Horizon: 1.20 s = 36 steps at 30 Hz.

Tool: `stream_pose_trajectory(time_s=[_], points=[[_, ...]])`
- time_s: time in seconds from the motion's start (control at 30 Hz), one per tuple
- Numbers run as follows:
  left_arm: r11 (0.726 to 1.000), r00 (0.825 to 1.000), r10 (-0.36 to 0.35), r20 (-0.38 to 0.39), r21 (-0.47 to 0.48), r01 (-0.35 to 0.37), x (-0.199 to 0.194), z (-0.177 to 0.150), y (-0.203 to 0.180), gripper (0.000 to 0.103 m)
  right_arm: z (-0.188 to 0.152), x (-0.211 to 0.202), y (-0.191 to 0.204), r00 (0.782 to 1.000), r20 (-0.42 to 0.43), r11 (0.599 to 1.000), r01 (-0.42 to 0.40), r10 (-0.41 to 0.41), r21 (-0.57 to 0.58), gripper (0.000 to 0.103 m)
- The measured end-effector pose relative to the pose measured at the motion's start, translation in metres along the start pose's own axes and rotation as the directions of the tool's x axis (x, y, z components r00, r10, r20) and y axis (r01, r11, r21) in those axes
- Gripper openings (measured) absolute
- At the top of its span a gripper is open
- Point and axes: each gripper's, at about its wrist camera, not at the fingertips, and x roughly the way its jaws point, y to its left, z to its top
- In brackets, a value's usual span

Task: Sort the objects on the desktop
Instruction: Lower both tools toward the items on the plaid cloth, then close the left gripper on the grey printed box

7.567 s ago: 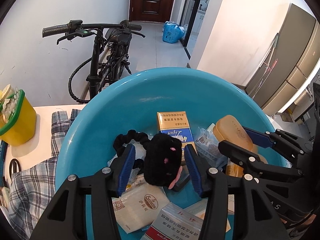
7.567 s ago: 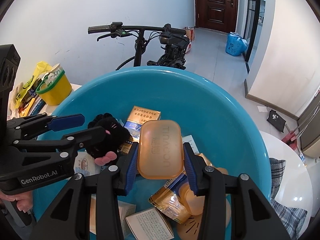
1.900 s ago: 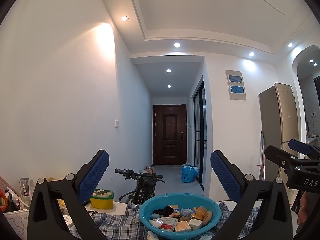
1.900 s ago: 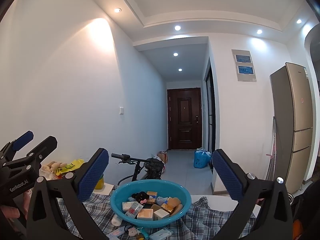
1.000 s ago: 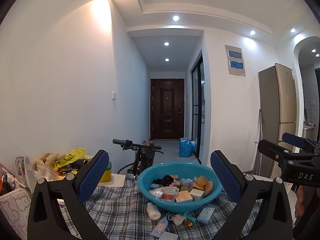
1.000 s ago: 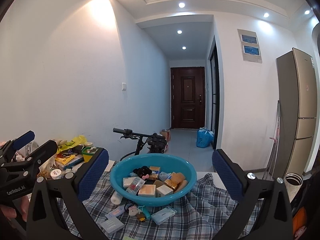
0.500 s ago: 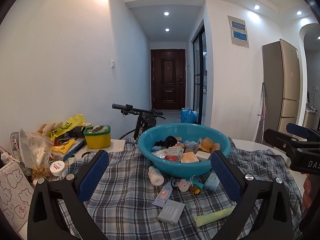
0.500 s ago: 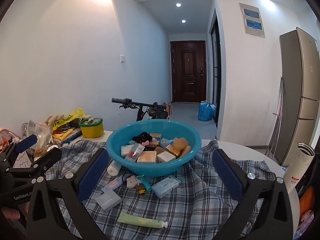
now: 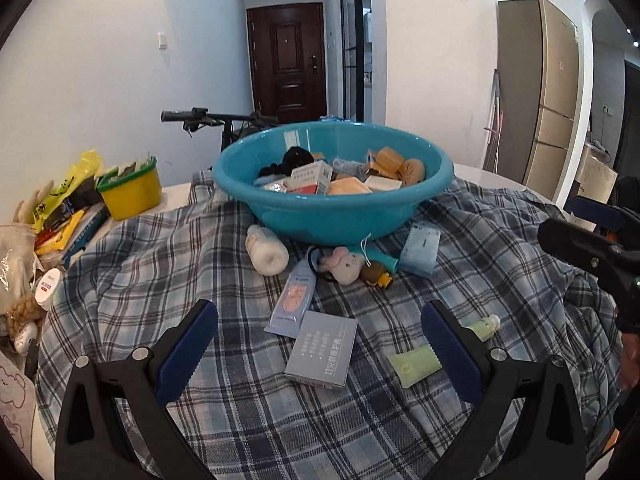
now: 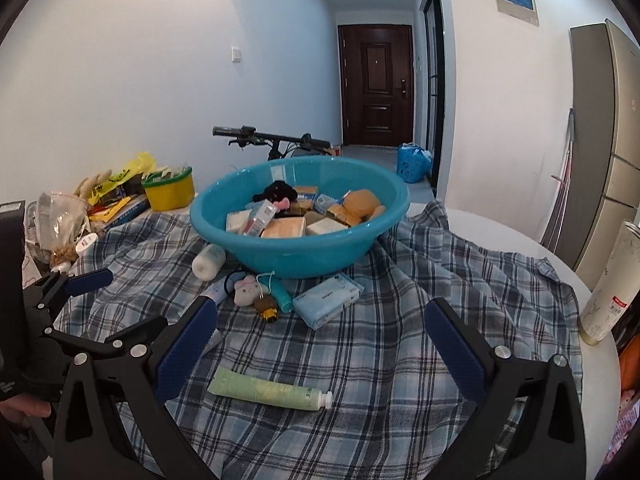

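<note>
A teal basin [image 9: 332, 216] [image 10: 304, 252] full of boxes, soap cases and a black plush stands on a plaid cloth [image 9: 160, 280]. In front of it lie a white bottle [image 9: 266, 250], a flat tube [image 9: 294, 300], a grey-blue box [image 9: 324, 348], a small plush keychain [image 9: 344, 266], a blue tissue pack [image 10: 328, 300] and a green tube [image 10: 268, 390]. My left gripper [image 9: 320, 348] hangs open above the grey-blue box, nothing held. My right gripper [image 10: 320, 344] is open over the green tube, also holding nothing.
At the left table edge sit a yellow tub [image 9: 130, 194], snack bags and books [image 9: 64, 216], and a small white jar [image 9: 48, 286]. A tall white cylinder [image 10: 608, 284] stands at the right edge. A bicycle [image 10: 272, 140] stands behind the table.
Both grippers were shut on items over the basin, then opened and drew back. Over the last second both views tilted down from the ceiling toward the cloth and its loose items.
</note>
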Motion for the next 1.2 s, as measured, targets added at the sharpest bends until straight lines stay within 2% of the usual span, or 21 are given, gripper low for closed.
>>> stream_pose_trajectory(time_s=[0.2,0.37,0.43,0.47,0.53,0.73,0.9,0.93,1.2], points=[[1.000,0.997,-0.020,-0.078,0.016,0.022,0.019,-0.005,0.006,0.103,-0.021,0.019,0.001,0.997,-0.079,1.000,-0.004,0.003,-0.010,0.103],[0.995,0.982,-0.090,-0.164,0.031,0.097,0.037,-0.007,0.007,0.103,-0.034,0.030,0.005,0.991,-0.137,0.998,-0.006,-0.002,-0.056,0.103],[0.992,0.978,-0.096,-0.183,0.068,0.110,0.042,-0.009,0.003,0.099,-0.038,0.033,0.005,0.988,-0.153,0.998,-0.007,-0.001,-0.056,0.103],[0.989,0.977,-0.096,-0.189,0.090,0.115,0.046,-0.010,0.000,0.094,-0.040,0.035,0.003,0.987,-0.160,0.999,-0.009,0.000,-0.052,0.103],[0.986,0.974,-0.100,-0.205,0.113,0.125,0.053,-0.012,-0.002,0.093,-0.042,0.038,0.000,0.985,-0.172,0.999,-0.011,0.004,-0.043,0.103],[0.984,0.954,-0.161,-0.252,0.035,0.175,0.075,-0.015,0.007,0.087,-0.040,0.040,-0.003,0.983,-0.181,0.998,-0.014,0.003,-0.056,0.103],[0.982,0.939,-0.178,-0.294,0.010,0.189,0.087,-0.018,0.010,0.053,-0.036,0.042,-0.003,0.984,-0.180,0.997,-0.002,-0.013,-0.080,0.103],[0.983,0.937,-0.171,-0.304,0.017,0.185,0.089,-0.020,0.009,0.049,-0.037,0.042,-0.003,0.983,-0.181,0.997,-0.005,-0.010,-0.080,0.103],[0.983,0.945,-0.144,-0.293,0.064,0.170,0.078,-0.025,0.002,0.050,-0.046,0.049,0.006,0.974,-0.225,0.992,-0.038,0.010,-0.122,0.103]])
